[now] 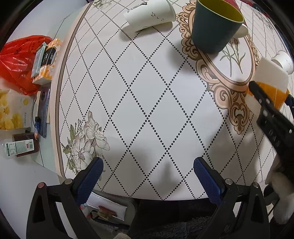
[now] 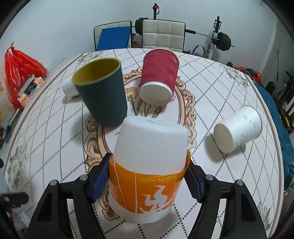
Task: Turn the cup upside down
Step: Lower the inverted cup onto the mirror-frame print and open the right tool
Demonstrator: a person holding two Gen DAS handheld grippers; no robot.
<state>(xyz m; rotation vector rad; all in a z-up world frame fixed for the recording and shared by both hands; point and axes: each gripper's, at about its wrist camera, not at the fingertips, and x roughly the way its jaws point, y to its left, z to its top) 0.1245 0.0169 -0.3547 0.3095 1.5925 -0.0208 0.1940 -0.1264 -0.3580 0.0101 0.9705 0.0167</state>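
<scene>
My right gripper [image 2: 148, 176] is shut on a white cup with an orange sleeve [image 2: 148, 156], upside down, base up, its rim near the tablecloth. Its blue pads [image 2: 102, 179] press the sleeve on both sides. In the left wrist view this cup [image 1: 270, 80] and the right gripper's black finger show at the right edge. My left gripper [image 1: 147, 176] is open and empty, low over the table's near edge. A dark green cup [image 2: 102, 92] stands upright beyond the held cup; it also shows in the left wrist view [image 1: 215, 25].
A red ribbed cup [image 2: 159, 77] and a white paper cup [image 2: 238, 128] lie on their sides on the round patterned table [image 2: 55, 147]. Another white cup [image 1: 150, 14] lies at the far side. A red bag [image 2: 20, 71] and boxes sit left. Chairs and weights stand behind.
</scene>
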